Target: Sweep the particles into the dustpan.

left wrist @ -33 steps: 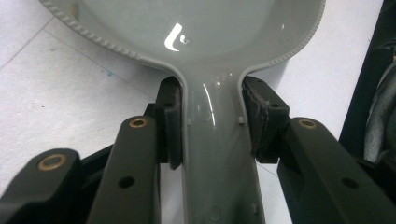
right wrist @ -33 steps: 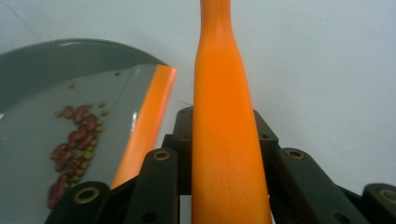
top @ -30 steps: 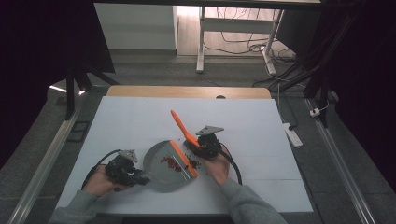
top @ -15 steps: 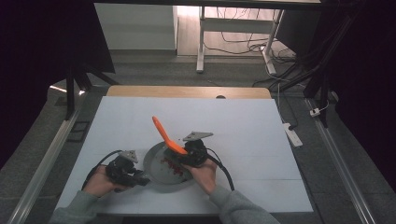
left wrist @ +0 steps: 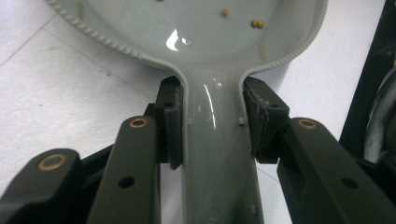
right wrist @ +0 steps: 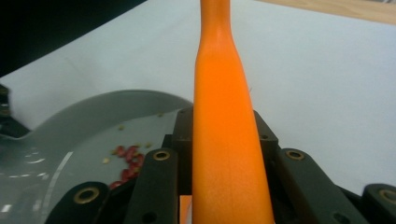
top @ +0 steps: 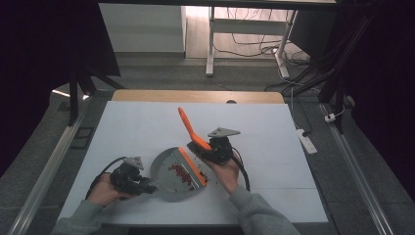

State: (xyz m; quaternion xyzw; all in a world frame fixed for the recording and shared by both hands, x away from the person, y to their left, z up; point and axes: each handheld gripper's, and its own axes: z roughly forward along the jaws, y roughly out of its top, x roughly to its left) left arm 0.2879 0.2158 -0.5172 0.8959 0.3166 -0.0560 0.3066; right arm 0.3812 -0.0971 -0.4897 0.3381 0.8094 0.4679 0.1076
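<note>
Near the desk's (top: 147, 122) front edge, left gripper (top: 139, 184) clamps the grey dustpan's (top: 169, 171) handle while right gripper (top: 208, 149), just right of it, grips the orange brush (top: 188, 128), handle tilting far-left, red bits (top: 182, 172) in the pan.

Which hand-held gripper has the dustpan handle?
The left hand-held gripper: its jaws clamp the grey dustpan by its handle. The right hand-held gripper grips the orange brush instead.

No legible text, label, brand, number or sign on the dustpan (top: 169, 177), the brush (top: 188, 128), the grippers or the table (top: 274, 147)
</note>
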